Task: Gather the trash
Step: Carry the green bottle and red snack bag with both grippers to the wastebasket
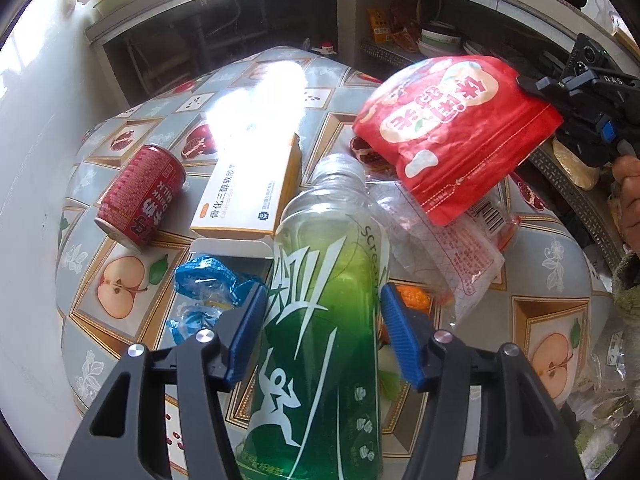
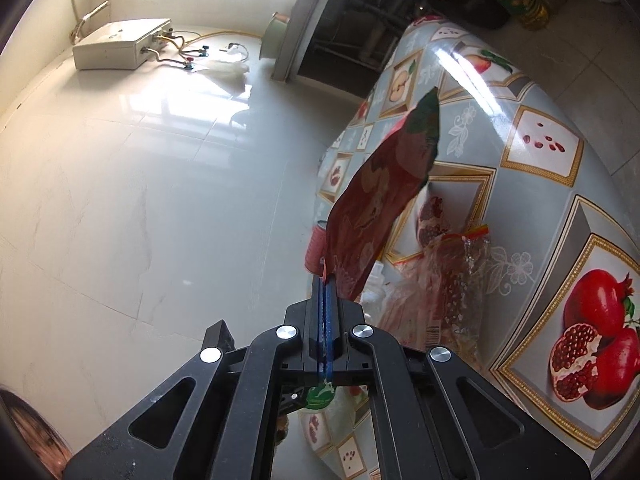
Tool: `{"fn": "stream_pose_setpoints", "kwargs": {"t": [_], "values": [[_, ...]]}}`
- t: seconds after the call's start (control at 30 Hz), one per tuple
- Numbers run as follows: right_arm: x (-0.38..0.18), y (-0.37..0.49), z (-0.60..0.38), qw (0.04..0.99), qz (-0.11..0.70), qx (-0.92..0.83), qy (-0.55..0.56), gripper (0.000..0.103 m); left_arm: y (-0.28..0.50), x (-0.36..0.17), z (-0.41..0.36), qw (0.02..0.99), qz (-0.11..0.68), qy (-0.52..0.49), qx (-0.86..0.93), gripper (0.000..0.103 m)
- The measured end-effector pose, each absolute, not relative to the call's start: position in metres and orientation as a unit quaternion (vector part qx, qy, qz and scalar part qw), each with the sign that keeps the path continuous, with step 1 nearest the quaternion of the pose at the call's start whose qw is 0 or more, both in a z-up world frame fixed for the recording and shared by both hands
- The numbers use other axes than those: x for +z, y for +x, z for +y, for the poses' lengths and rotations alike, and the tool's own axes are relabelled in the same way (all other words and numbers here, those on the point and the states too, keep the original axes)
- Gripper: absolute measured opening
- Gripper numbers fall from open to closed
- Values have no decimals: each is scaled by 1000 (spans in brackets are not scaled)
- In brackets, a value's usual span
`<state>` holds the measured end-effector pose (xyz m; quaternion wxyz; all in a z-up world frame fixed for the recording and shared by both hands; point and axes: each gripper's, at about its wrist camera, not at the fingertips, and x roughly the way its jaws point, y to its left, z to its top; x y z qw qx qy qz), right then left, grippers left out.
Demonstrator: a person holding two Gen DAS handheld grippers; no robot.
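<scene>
Right — my left gripper (image 1: 324,316) has its blue pads either side of the green bottle (image 1: 320,320), jaws partway spread; can't tell if the pads actually press it. My right gripper (image 2: 325,284) is clamped tight on a corner of the red snack bag (image 1: 456,128), which hangs in the air above the table (image 1: 132,128), clear of the other trash. Down on the fruit-print cloth: red can (image 1: 140,196) on its side, white-orange box (image 1: 250,196) just beside it, blue wrapper (image 1: 204,284), clear plastic bag (image 1: 448,240) w/ red print.

Bright daylight, tablecloth (image 1: 256,92) glare — fisheye-warped edges
</scene>
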<state>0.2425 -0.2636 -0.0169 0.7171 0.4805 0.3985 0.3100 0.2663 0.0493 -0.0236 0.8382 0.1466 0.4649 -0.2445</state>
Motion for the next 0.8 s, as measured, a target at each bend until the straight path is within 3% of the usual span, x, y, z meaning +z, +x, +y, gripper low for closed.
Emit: {"fn": "stream_pose_setpoints", "kwargs": {"t": [0.8], "values": [[62, 182, -270, 795, 325, 318, 402, 0, 221, 64, 89, 887, 377, 44, -262, 57]]}}
